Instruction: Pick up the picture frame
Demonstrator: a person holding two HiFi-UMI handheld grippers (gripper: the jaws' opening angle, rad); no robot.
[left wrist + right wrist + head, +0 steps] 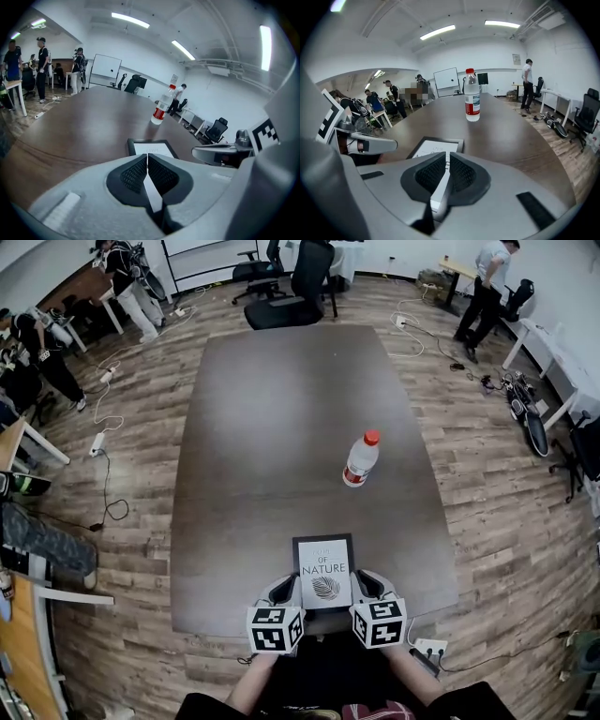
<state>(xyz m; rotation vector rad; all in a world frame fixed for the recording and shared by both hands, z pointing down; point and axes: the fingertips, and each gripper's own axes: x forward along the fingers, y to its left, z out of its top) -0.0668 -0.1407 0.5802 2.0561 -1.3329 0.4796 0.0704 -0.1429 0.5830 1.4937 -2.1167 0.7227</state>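
Observation:
The picture frame [323, 568], black-edged with a white print, lies flat on the dark table [281, 427] close to its near edge. My left gripper [289, 585] sits at the frame's near left corner and my right gripper [364, 582] at its near right corner. In the left gripper view the pads meet at the tips [147, 157] and the frame [152, 146] lies just beyond. In the right gripper view the jaws [447, 157] stand a little apart. The frame's white [436, 146] shows through the gap, and nothing is pressed between them.
A plastic water bottle [360, 458] with a red cap lies on the table beyond the frame, to the right. Office chairs [300, 287] stand at the table's far end. People stand at the room's edges, and cables [103, 442] run over the wooden floor.

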